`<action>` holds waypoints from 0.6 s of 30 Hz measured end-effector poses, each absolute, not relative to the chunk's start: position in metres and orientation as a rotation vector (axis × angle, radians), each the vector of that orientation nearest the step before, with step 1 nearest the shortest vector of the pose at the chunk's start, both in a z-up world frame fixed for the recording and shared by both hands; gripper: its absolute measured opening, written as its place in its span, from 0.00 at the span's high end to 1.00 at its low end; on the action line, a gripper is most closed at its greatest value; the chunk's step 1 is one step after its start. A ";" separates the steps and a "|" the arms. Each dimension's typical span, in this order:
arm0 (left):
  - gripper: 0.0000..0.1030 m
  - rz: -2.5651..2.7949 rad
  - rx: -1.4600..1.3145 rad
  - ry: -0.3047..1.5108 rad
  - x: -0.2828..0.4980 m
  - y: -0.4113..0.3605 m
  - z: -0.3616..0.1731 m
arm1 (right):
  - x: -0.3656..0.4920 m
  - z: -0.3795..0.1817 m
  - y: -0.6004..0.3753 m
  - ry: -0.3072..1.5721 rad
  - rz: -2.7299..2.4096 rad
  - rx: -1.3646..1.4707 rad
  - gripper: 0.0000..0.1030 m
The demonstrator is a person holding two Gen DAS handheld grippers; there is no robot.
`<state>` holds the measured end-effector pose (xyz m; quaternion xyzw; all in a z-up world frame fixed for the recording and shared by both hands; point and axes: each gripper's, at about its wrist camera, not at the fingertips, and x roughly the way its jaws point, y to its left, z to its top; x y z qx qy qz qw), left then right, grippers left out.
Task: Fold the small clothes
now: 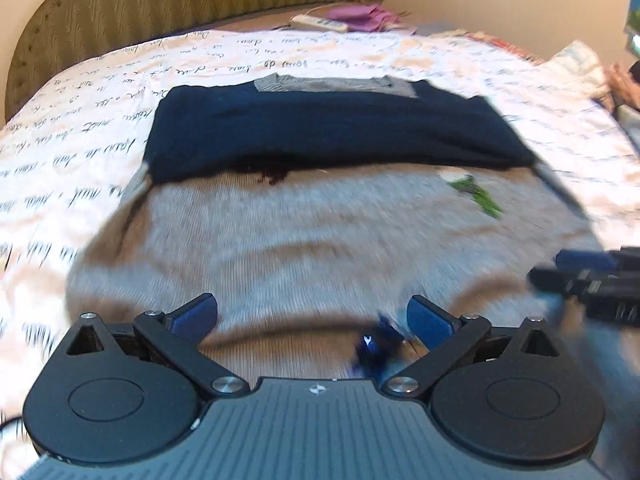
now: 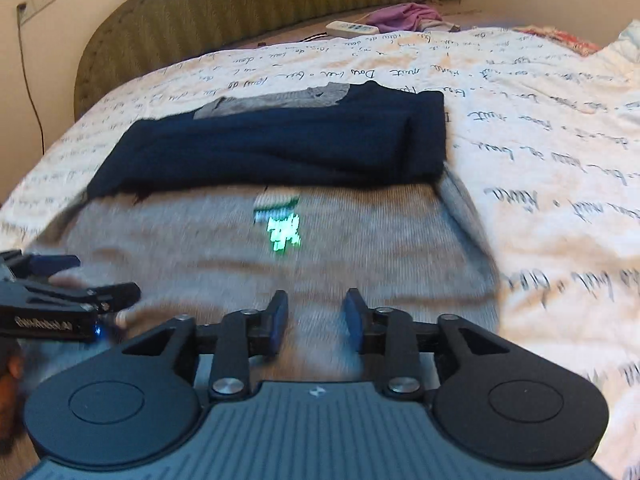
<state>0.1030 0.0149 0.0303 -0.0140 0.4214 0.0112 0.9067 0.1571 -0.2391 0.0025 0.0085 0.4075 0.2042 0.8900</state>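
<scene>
- small sweater, grey knit with navy sleeves folded across its upper part, lies flat in the middle of the bed, its collar toward the headboard edge and its hem toward the near edge. a small green motif shows on the grey chest just below the navy band.
- left tongs hang over the hem, spread wide, with nothing pressed between the pads; only grey knit lies beneath the gap.
- right tongs hover over the hem nearer the bed's right edge, parted about halfway, pinching nothing. no cloth sits between the pads.
- risk, as a judgement: both views are blurred, so a grab now could catch only the top layer of knit, or miss the hem, and the fold would come out crooked.
- risk: lifting the hem too fast could drag the folded navy sleeves out of place, undoing that part.
- risk: the two tongs are close together near the hem; they could knock each other, or leave the outer corners sagging.
- around: a printed sheet with handwriting script covers the bed; a padded olive headboard stands at the far edge.
- near the headboard edge lie a white remote-like item and a purple cloth, well apart from the sweater.
- more clothes are heaped at the bed's far right corner.
- nothing lies on the sweater or between it and the tongs.
</scene>
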 end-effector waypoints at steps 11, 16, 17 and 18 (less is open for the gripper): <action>0.00 0.063 -0.020 0.896 0.039 0.006 0.025 | 0.089 0.002 -0.236 0.837 0.424 -0.012 0.25; 0.00 0.074 0.000 0.886 0.017 -0.001 0.025 | 0.066 -0.001 -0.235 0.836 0.419 -0.012 0.22; 0.00 0.075 0.002 0.884 0.012 -0.002 0.025 | 0.061 -0.001 -0.235 0.836 0.418 -0.009 0.22; 0.00 0.074 0.006 0.881 0.007 -0.003 0.024 | 0.058 -0.001 -0.236 0.838 0.416 -0.007 0.22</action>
